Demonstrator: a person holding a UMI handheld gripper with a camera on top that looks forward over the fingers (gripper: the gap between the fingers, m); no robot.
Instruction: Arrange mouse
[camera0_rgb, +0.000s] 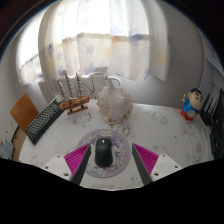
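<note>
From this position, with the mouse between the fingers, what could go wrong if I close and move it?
1. The gripper is open, and the dark mouse rests on the round mat with a gap at each side. If it sits off-centre, the pads may push it askew when closing.
2. The mat may slide along with the mouse.
3. A white teapot-like object stands just beyond; a forward move might hit it.

A black mouse (103, 153) sits on a grey patterned round mat (92, 165); magenta finger pads (78, 158); white curtains (110, 40).
</note>
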